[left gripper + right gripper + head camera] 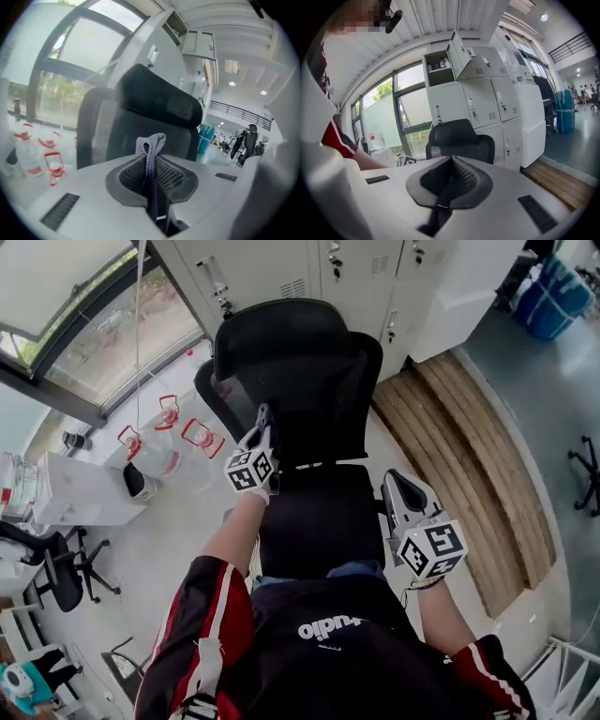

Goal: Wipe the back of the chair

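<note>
Chair (pixel 309 390): black, with a mesh back and a padded headrest (pixel 281 334). It stands on the pale floor (pixel 178 521) in front of the lockers, its seat turned towards the person.

Left gripper (pixel 264 420): raised at the left edge of the chair's back, below the headrest, with its marker cube towards the person. From the head view I cannot tell whether it touches the mesh.

Left fingers (pixel 171 176): pressed together on a grey cloth (pixel 151 143). The cloth is a folded strip pinched upright, its top sticking up past the tips. In the left gripper view the chair's back (pixel 112 131) fills the space just beyond the cloth.

Right gripper (pixel 396 486): held lower, at the right edge of the seat and well apart from the left one.

Right fingers (pixel 464 178): closed against each other with nothing between them. The right gripper view looks across at the chair (pixel 461 140) and the lockers behind it.

Lockers (pixel 309 268): pale grey, in a row behind the chair – one upper door (pixel 457 51) hangs open.

Bottles (pixel 159 442): clear with red handles, on the floor left of the chair, below the window (pixel 84 324).

Wooden platform (pixel 469 456): slatted – it runs along the floor right of the chair.

Blue bin (pixel 553 296): at the far right corner of the floor.

Sleeve (pixel 202 634): red and black, on the arm that holds the left gripper.
</note>
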Motion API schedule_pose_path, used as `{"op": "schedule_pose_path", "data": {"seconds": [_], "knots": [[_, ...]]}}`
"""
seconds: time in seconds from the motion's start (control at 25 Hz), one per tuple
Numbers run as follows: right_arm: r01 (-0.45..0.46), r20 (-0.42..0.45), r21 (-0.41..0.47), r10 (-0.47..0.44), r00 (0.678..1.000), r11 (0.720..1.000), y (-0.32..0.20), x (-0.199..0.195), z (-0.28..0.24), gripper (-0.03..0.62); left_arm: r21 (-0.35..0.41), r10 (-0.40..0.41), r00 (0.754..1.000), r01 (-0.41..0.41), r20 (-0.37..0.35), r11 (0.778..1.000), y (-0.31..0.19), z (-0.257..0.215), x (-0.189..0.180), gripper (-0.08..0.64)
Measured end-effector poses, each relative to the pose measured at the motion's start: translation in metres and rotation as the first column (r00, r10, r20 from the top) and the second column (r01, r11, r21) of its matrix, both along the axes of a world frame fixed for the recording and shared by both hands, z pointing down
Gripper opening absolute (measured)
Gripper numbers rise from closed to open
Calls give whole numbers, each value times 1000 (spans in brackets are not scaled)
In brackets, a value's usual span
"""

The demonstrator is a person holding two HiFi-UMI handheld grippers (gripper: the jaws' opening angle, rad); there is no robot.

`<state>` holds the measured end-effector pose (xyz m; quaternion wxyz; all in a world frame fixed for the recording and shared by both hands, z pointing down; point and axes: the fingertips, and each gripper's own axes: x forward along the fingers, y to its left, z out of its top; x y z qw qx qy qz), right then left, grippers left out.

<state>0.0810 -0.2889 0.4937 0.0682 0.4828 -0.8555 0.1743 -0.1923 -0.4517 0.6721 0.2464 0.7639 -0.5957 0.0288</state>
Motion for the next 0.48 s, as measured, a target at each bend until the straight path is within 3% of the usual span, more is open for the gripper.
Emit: {"op": "schedule_pose_path", "data": {"seconds": [0.12, 0.24, 0.36, 0.48], "knots": [[52, -11, -1, -52, 999, 999, -5, -24, 2, 15, -33, -114, 993, 115, 21, 993, 30, 19, -71, 57], [89, -21, -16, -90, 996, 996, -6, -47, 12, 15, -65, -175, 983, 178, 58, 982, 51, 45, -122, 57], [128, -44, -52, -130, 991, 990, 1, -61, 22, 15, -106, -220, 972, 229, 84, 968, 74, 73, -153, 57], [140, -69, -92, -146, 987, 986, 11, -68, 35, 15, -135, -218, 972, 229, 93, 964, 84, 98, -162, 57]]}}
